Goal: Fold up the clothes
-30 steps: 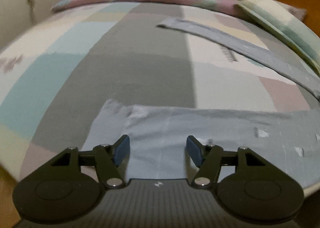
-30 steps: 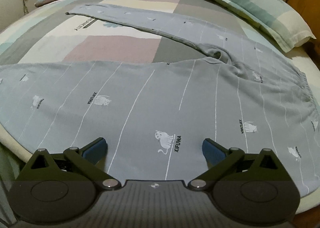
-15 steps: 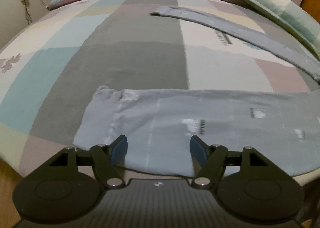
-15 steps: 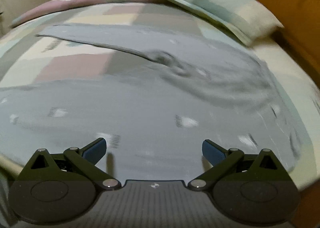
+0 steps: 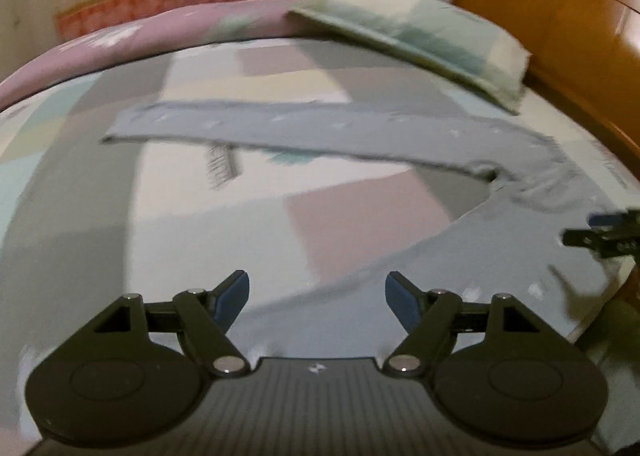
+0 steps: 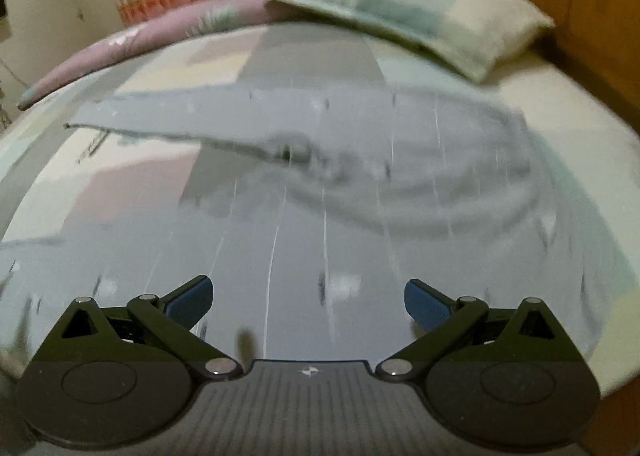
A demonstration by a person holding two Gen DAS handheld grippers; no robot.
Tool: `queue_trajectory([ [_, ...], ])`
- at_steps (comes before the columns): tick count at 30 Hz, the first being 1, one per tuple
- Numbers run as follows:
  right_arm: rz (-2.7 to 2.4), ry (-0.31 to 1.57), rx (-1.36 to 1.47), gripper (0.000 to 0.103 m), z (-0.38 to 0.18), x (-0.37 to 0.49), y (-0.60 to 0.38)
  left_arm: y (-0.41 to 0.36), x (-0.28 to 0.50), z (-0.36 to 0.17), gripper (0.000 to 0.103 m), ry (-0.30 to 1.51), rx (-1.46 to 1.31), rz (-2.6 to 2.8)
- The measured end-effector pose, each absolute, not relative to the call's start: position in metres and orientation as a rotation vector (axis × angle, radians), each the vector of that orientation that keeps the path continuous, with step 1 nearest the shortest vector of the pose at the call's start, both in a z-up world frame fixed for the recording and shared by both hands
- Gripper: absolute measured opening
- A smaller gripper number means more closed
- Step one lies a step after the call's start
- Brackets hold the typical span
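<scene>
**Two spread grippers over one pair of trousers**

One left gripper (image 5: 317, 296), fingers spread, empty, above the near leg; one right gripper (image 6: 308, 298), fingers spread wider, empty, over the seat; one grey-blue trousers (image 6: 320, 216) flat on the patchwork bed (image 5: 200, 224), legs splayed; one pillow (image 6: 416, 16) beyond; left view has swung rightward since earlier, both views blurred.

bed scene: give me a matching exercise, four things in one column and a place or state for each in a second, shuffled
Things
1. grey-blue printed pyjama trousers
2. green and cream checked pillow
3. pink floral quilt
4. left gripper

Places or states
A. rolled along the far edge of the bed
B. open, holding nothing
C. spread flat, legs apart
D. by the wooden headboard

Pairs: 1-C, 2-D, 3-A, 4-B
</scene>
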State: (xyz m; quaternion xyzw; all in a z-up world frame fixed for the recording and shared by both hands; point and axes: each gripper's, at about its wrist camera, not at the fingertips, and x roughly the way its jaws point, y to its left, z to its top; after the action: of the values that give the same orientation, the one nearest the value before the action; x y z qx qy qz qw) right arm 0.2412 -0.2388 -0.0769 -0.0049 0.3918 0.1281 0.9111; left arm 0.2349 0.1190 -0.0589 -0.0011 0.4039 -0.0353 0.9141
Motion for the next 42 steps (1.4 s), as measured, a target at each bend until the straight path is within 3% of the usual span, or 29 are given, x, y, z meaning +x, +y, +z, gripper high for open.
queue_trajectory([
  [7, 0.22, 0.723, -0.142, 0.103, -0.072, 0.358, -0.246, 0.073, 0.349, -0.076, 0.076, 0.836, 0.056, -0.175],
  [13, 0.125, 0.881, -0.112, 0.103, -0.114, 0.455, -0.272, 0.034, 0.446, -0.091, 0.076, 0.839, 0.106, -0.263],
  [16, 0.125, 0.905, -0.059, 0.103, -0.114, 0.468, -0.283, 0.029, 0.487, -0.119, 0.076, 0.93, 0.101, -0.254],
  [18, 0.114, 0.931, -0.044, 0.103, -0.11, 0.475, -0.288, 0.028, 0.491, -0.123, 0.082, 0.922, 0.092, -0.252],
  [26, 0.113, 1.064, -0.04, 0.103, -0.079, 0.437, -0.282, -0.009, 0.48, -0.088, 0.08, 1.027, 0.03, -0.338],
  [34, 0.129, 1.174, 0.013, 0.103, -0.098, 0.403, -0.311, -0.101, 0.454, -0.075, 0.081, 1.048, 0.085, -0.537],
  [42, 0.293, 1.192, -0.141, 0.103, -0.11, 0.386, -0.316, -0.119, 0.448, -0.1, 0.081, 1.238, 0.193, -0.356],
])
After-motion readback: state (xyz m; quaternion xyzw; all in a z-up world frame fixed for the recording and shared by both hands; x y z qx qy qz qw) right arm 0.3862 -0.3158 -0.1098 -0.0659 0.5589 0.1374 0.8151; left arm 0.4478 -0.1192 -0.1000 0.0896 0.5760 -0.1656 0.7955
